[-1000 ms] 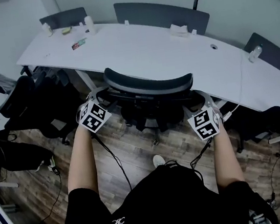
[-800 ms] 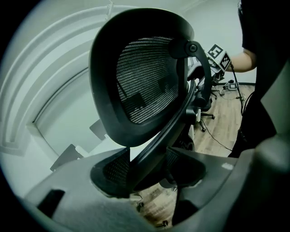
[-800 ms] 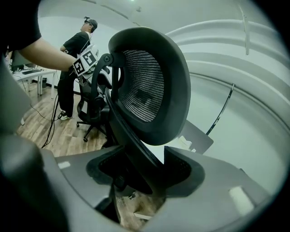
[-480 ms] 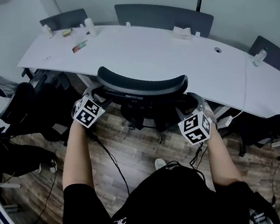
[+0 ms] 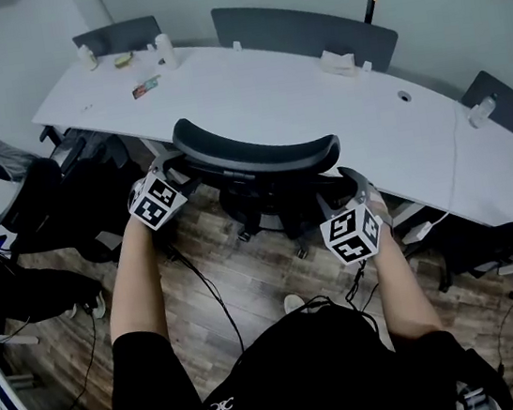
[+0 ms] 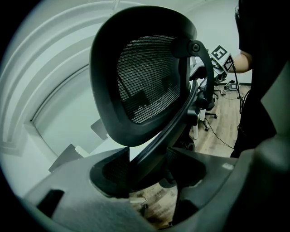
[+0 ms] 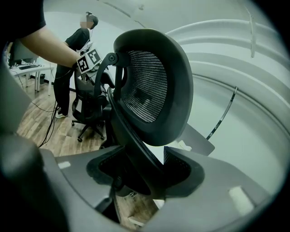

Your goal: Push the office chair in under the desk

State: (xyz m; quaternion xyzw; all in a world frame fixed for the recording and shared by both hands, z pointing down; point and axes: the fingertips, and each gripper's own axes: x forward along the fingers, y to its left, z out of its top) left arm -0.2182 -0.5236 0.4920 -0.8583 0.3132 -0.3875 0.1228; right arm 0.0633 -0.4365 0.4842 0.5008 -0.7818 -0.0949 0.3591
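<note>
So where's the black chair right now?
In the head view the office chair stands mid-picture, just in front of the white desk, with the left gripper and right gripper clamped on its back frame, one each side.

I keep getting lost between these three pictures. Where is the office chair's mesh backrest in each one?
Head view: the mesh backrest is in the centre, seen from above as a dark curved rim in front of the white desk.
Left gripper view: upper centre, large, mesh facing the camera.
Right gripper view: upper centre, again large.
Shared landmark: the wooden floor.
</note>
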